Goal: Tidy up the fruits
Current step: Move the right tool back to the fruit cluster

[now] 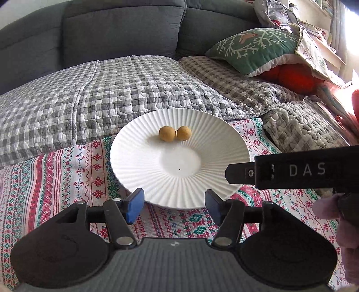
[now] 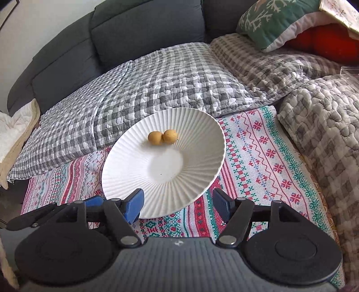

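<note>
Two small round yellow-brown fruits [image 1: 175, 133] [image 2: 162, 137] lie side by side, touching, on the far slope of a white ribbed plate [image 1: 139, 161] [image 2: 125, 166]. The plate rests on a patterned red, green and white cloth [image 1: 67, 170] [image 2: 258, 157]. My left gripper [image 1: 174, 206] hovers at the plate's near rim, open, nothing between its blue pads. My right gripper [image 2: 178, 205] is also open and empty at the near rim. In the left wrist view the right gripper's black body [image 1: 298, 169] reaches in from the right, over the plate's edge.
A grey checked quilt [image 1: 101, 94] [image 2: 157, 78] covers the dark grey sofa [image 1: 112, 29] behind the cloth. A green snowflake cushion [image 1: 258, 47] [image 2: 280, 20] and a red one [image 1: 294, 76] lie at the back right. A hand in a pink glove [image 1: 345, 224] shows at right.
</note>
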